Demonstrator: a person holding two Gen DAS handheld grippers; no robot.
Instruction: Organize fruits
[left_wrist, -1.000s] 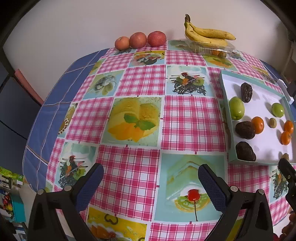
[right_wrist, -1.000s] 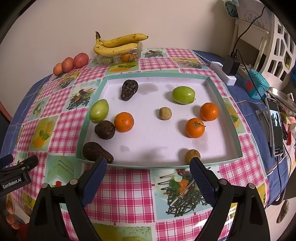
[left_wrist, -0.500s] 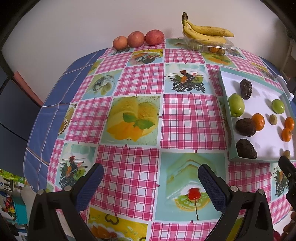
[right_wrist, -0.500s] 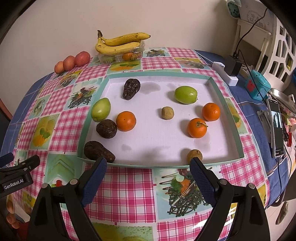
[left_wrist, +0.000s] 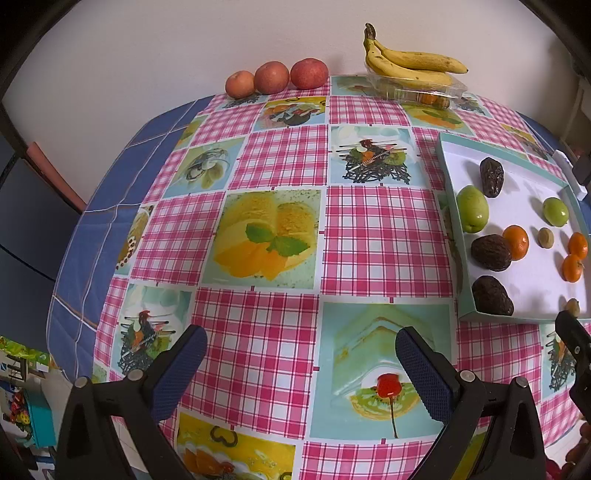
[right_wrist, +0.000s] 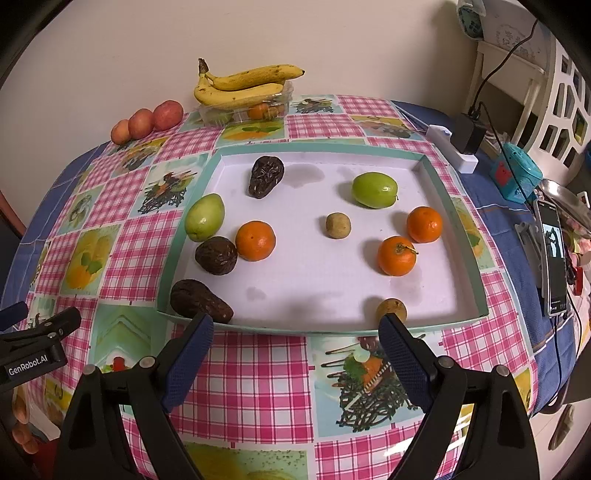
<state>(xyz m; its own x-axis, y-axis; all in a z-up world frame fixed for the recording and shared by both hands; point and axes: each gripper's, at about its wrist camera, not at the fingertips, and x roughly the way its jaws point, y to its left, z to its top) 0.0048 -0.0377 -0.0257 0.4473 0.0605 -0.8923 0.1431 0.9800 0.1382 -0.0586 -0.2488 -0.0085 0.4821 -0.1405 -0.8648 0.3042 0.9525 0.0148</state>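
A white tray with a teal rim (right_wrist: 465, 236) (left_wrist: 448, 173) lies on the checked tablecloth. It holds three oranges (right_wrist: 255, 240), two green fruits (right_wrist: 373, 190), three dark wrinkled fruits (right_wrist: 266, 176) and two small tan fruits (right_wrist: 338, 225). My right gripper (right_wrist: 295, 341) stands open just before the tray's near rim, nothing between its fingers. My left gripper (left_wrist: 301, 352) is open over bare cloth, left of the tray. Bananas (right_wrist: 243, 86) (left_wrist: 406, 66) rest on a clear box at the back.
Three reddish apples (left_wrist: 277, 76) (right_wrist: 147, 122) line the back wall. To the right of the tray sit a white power strip (right_wrist: 454, 147), a teal box (right_wrist: 515, 177) and a phone (right_wrist: 552, 254). The table edge drops off left (left_wrist: 74, 258).
Both views have shifted slightly: the fruit and tray sit a little lower and nearer in frame. Both grippers stay open; nothing was picked up.
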